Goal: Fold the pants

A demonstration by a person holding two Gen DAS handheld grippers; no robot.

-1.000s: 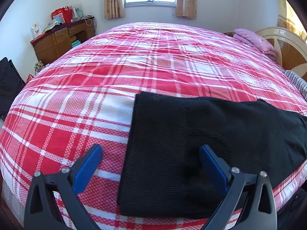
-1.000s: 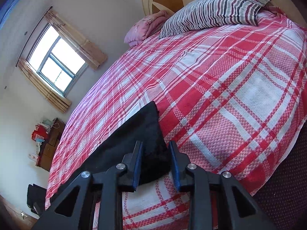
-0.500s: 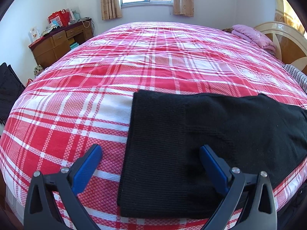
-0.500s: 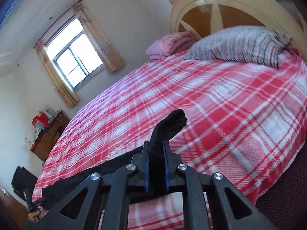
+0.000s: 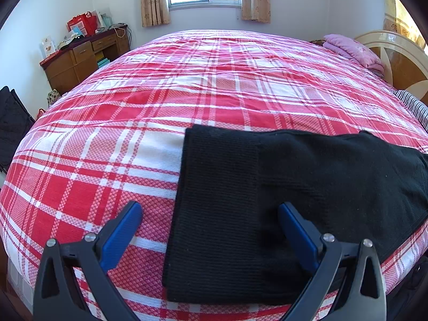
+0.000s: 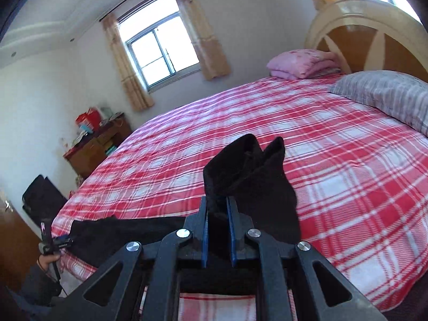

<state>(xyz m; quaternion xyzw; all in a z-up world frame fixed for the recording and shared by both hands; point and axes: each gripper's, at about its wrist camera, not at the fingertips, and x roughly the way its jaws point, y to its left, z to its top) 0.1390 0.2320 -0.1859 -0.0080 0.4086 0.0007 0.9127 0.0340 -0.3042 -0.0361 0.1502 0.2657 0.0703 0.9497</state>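
Item: black knit pants [image 5: 307, 176], ribbed texture, matte.
Waist end: flat on the red-and-white plaid bedspread near the bed's front edge; wide ribbed band at the left, its edge straight and squared.
Body: spread flat, running rightward along the bed edge.
Leg end: lifted clear of the bedspread [image 6: 248, 171], two cuff tips standing upward side by side, fabric bunched and draping down to the right.
Fold state: partly folded.
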